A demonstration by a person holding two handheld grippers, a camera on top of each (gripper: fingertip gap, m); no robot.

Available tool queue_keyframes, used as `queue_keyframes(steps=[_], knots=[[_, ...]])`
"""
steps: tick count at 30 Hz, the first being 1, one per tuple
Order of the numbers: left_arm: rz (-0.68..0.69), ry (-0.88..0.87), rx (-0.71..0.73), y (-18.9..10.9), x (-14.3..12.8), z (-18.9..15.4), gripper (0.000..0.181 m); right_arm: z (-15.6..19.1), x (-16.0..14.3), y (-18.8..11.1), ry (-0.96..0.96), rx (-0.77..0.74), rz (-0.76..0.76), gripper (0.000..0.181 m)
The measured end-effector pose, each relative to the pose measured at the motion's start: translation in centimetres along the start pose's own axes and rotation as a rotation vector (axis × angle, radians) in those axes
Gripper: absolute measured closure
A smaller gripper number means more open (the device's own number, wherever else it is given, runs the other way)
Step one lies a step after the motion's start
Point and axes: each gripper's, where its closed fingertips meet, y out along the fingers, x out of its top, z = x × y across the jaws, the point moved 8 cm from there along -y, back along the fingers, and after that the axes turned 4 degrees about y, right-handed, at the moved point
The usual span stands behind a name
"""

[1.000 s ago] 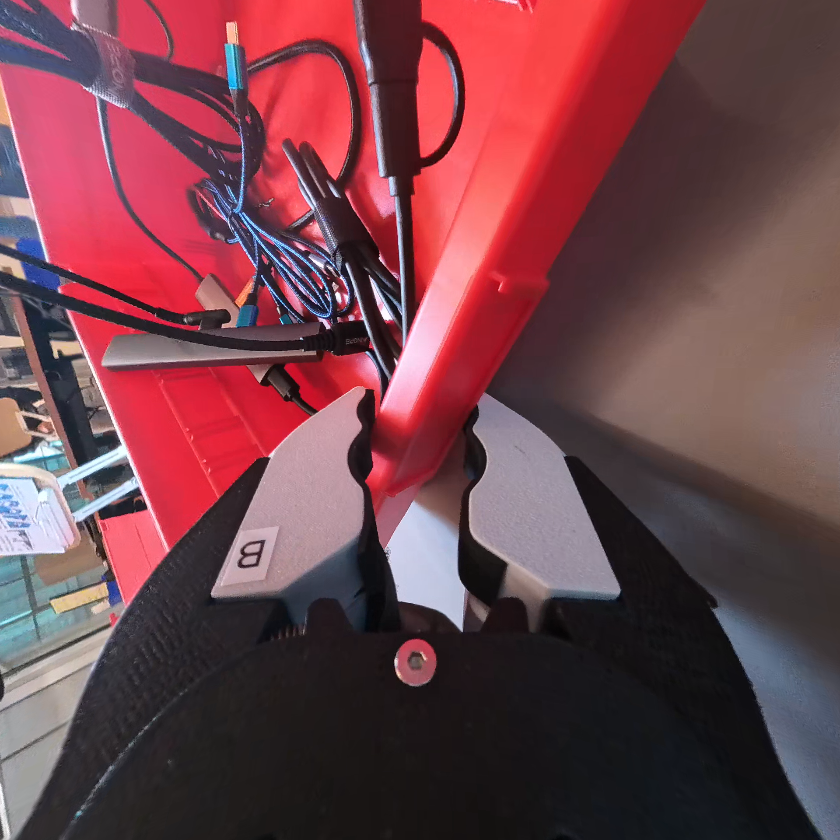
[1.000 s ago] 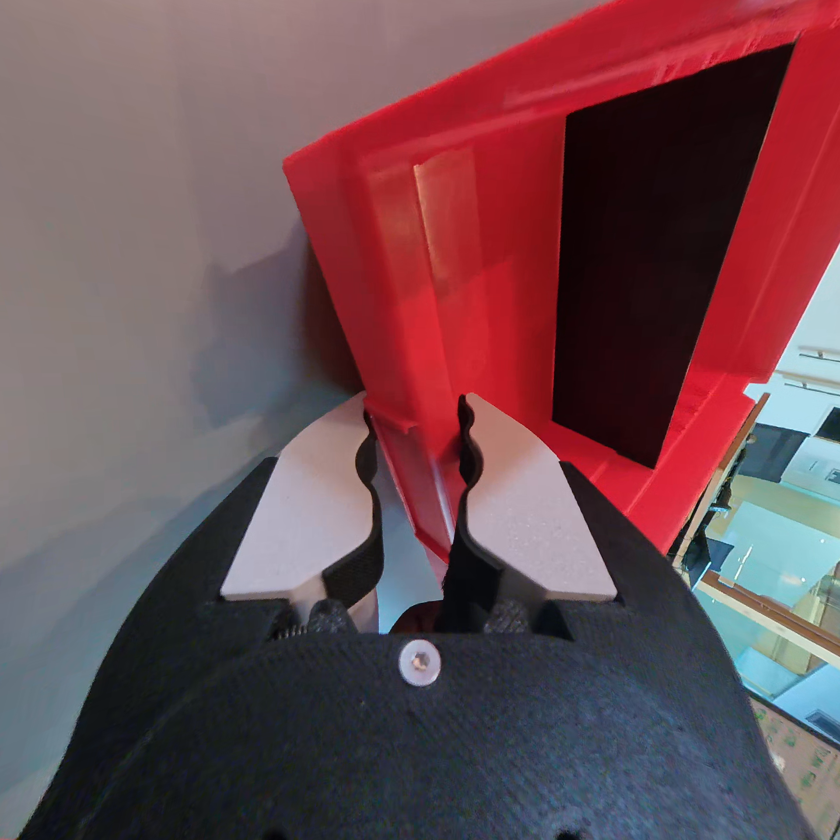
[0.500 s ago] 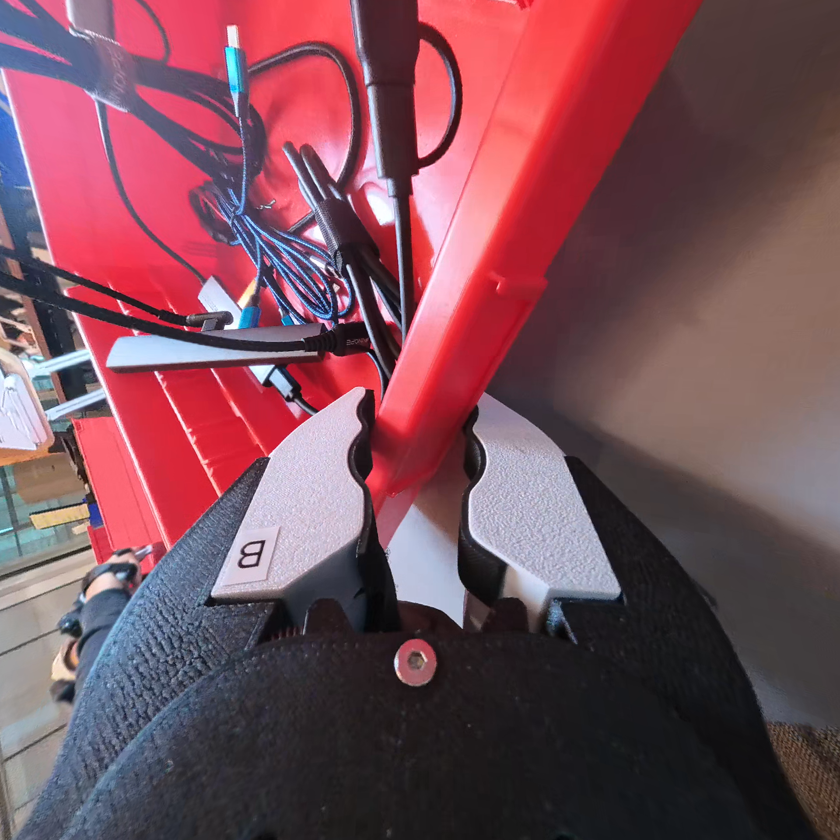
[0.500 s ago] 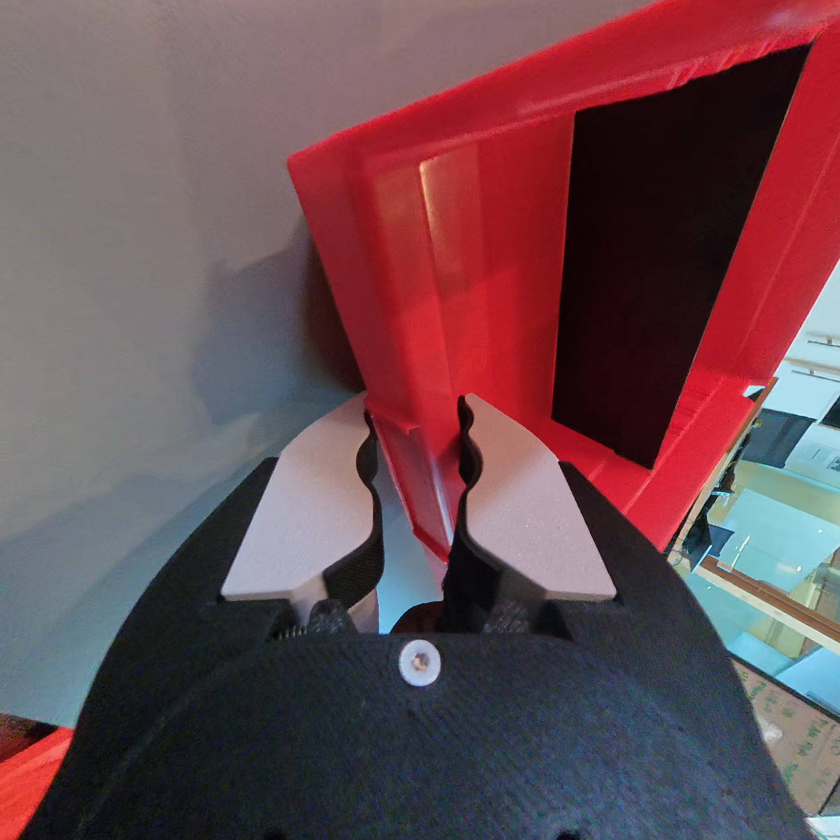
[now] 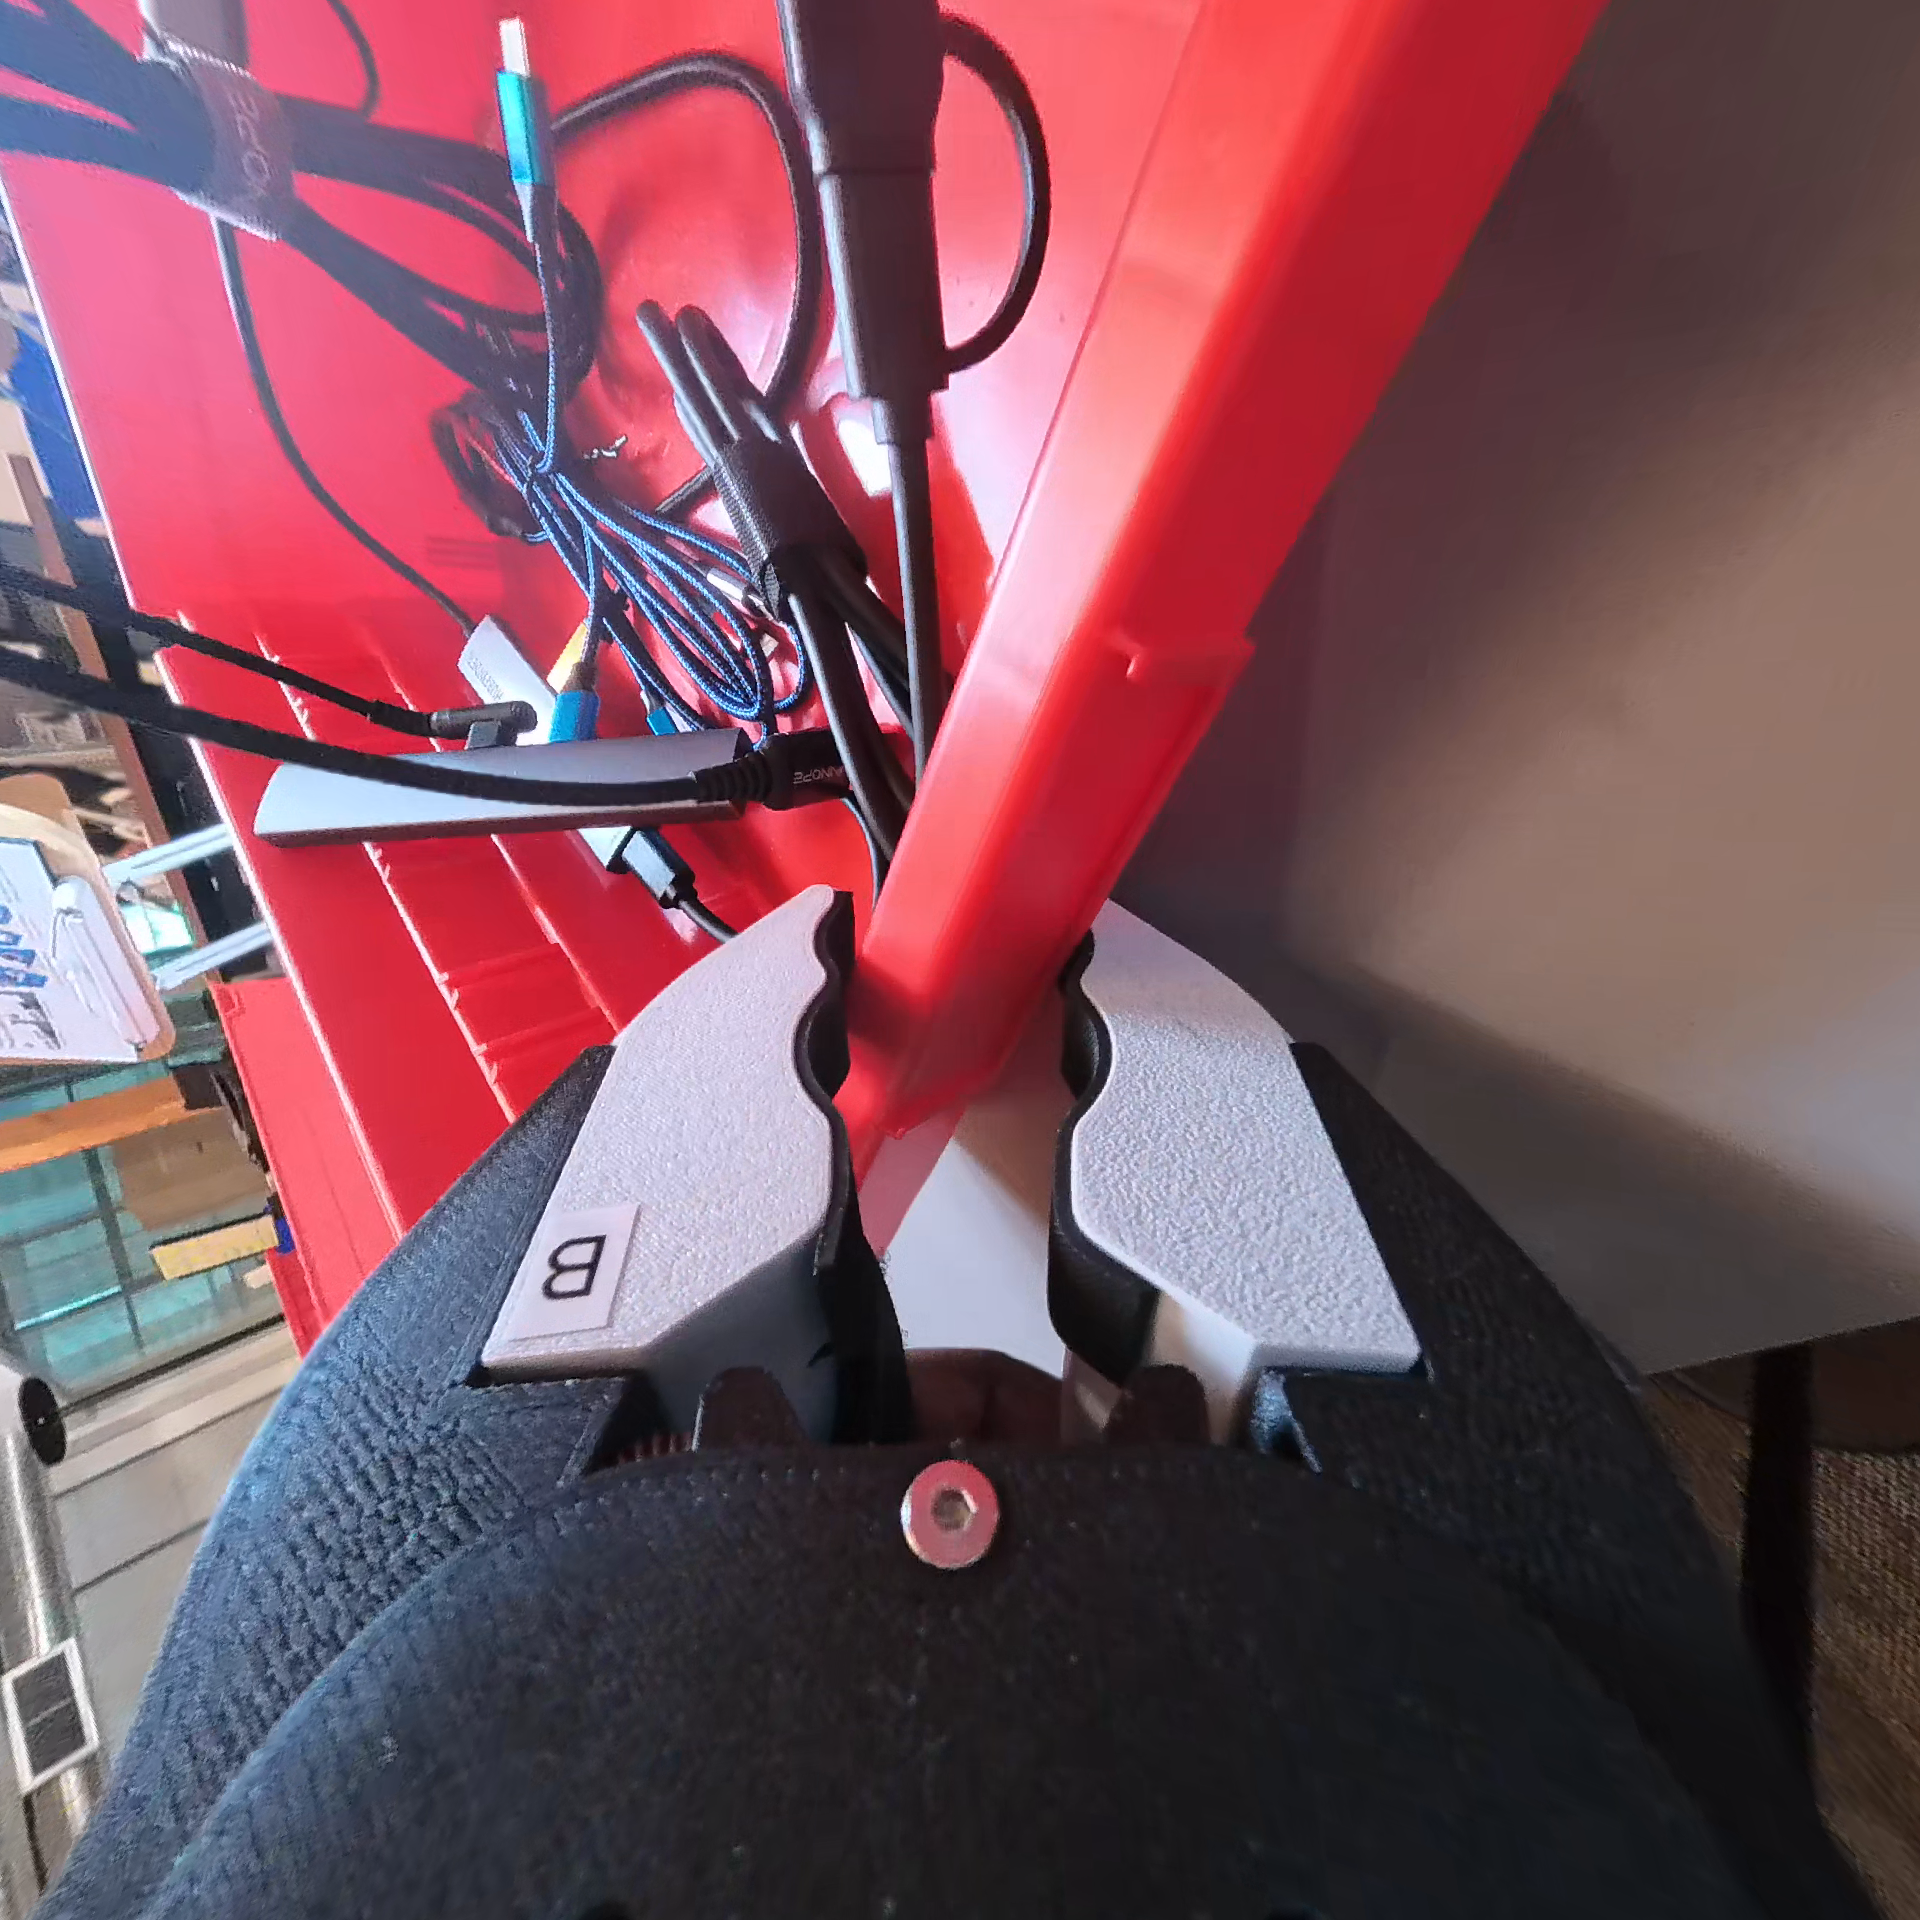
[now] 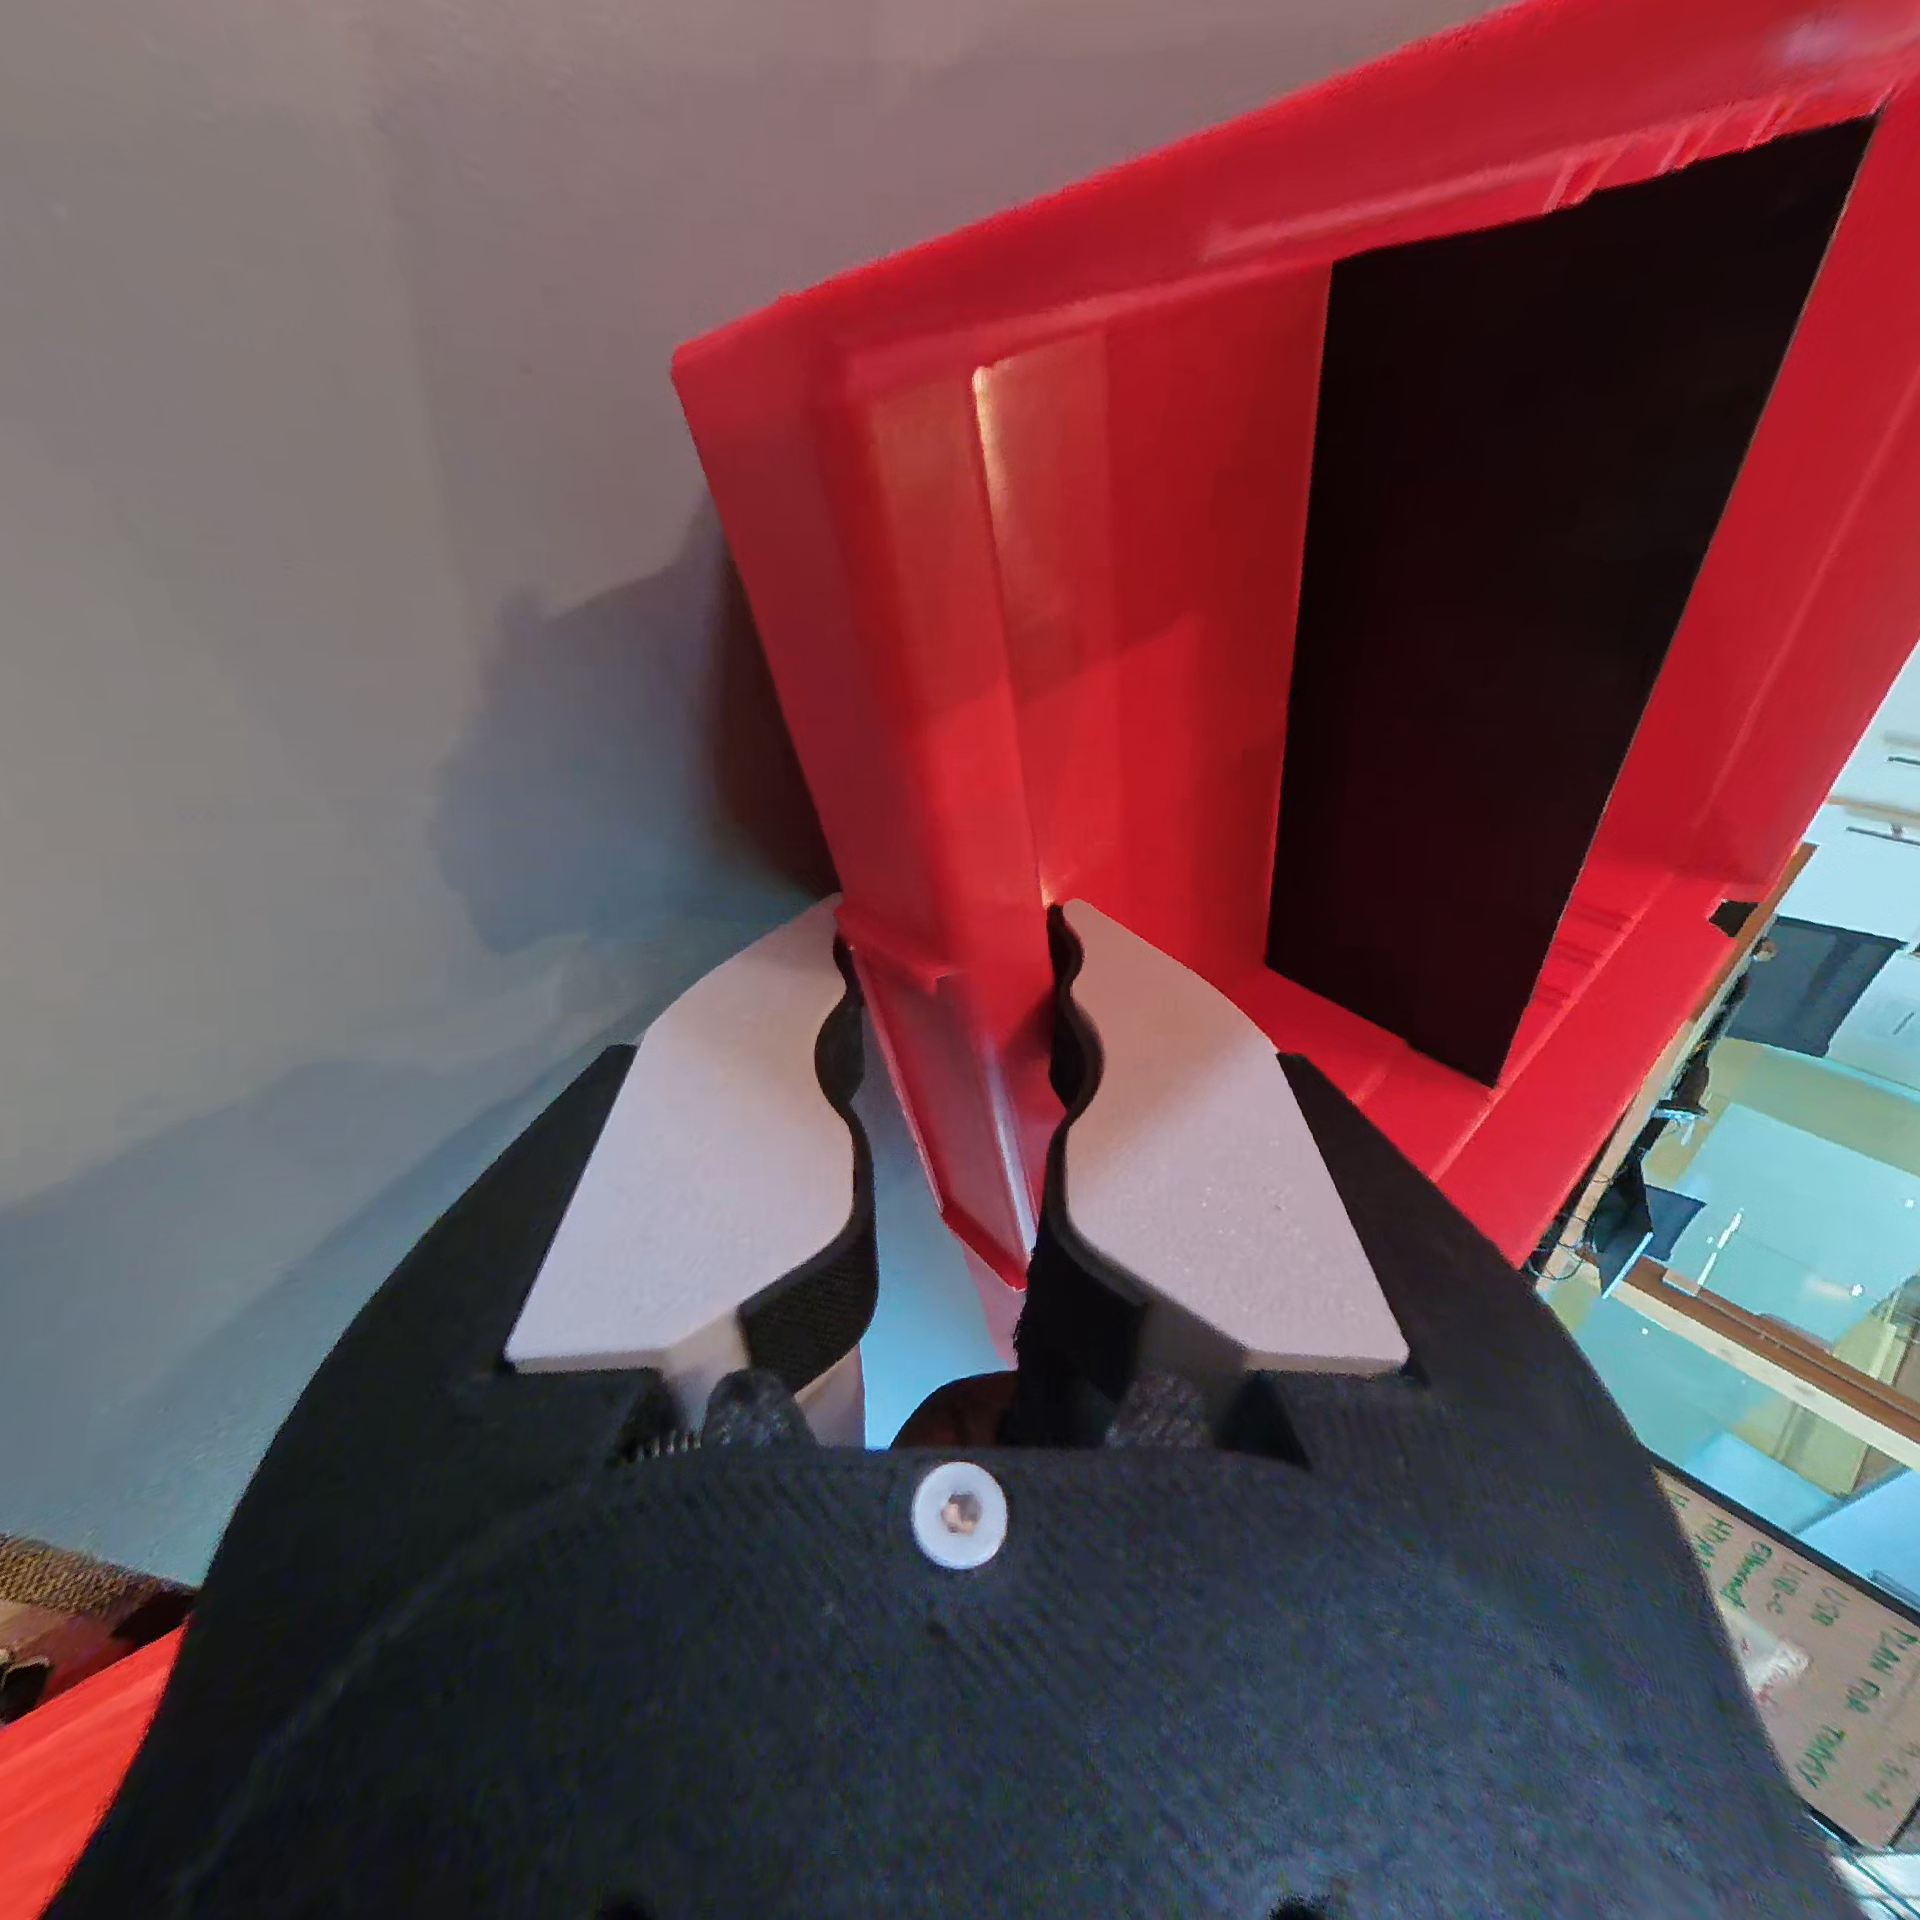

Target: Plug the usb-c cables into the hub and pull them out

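My left gripper [image 5: 961, 925] is shut on the side wall of a red bin [image 5: 1143, 468], which looks tilted. Inside lie a slim grey hub [image 5: 499, 800] with a black cable [image 5: 800, 774] plugged in its end, a small white hub [image 5: 499, 670], a blue braided cable [image 5: 644, 561], a loose blue plug [image 5: 520, 114] and thick black cables [image 5: 873, 260]. My right gripper [image 6: 948, 914] is shut on the wall of a red bin [image 6: 935, 623] with a black mat [image 6: 1538, 582] on its floor. I cannot tell whether both views show one bin.
A grey tabletop [image 5: 1558, 727] lies under the bin and also shows in the right wrist view [image 6: 312, 520]. Its near edge and a dark leg [image 5: 1766, 1455] stand over brown carpet [image 5: 1849, 1662]. Another red surface [image 6: 73, 1745] shows at lower left.
Both grippers stay clamped on the red walls. The table's near edge, the carpet and a red surface have come into view at the bottom, so the views have drawn back a little.
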Motion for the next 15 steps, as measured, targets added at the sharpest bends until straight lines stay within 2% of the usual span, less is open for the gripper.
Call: queue_keyframes(steps=[3,6,9,11,15], knots=[[-0.037,-0.002,0.010,-0.1,-0.1,-0.1,0.141,0.1,0.2,-0.3,0.023,0.033,-0.013,0.143],[-0.135,-0.086,-0.028,-1.4,0.3,0.1,0.121,0.0,1.0,-1.3,0.098,0.082,-0.116,0.124],[-0.373,-0.244,-0.093,-4.2,1.3,1.0,0.112,-0.6,2.1,-2.9,0.206,0.148,-0.228,0.110],[-0.559,-0.378,-0.084,-6.4,2.1,2.4,0.105,-1.3,3.4,-4.3,0.277,0.173,-0.354,0.105],[-0.926,-0.663,0.041,-10.4,3.6,6.0,0.104,-3.4,7.5,-8.7,0.442,0.197,-0.805,0.097]])
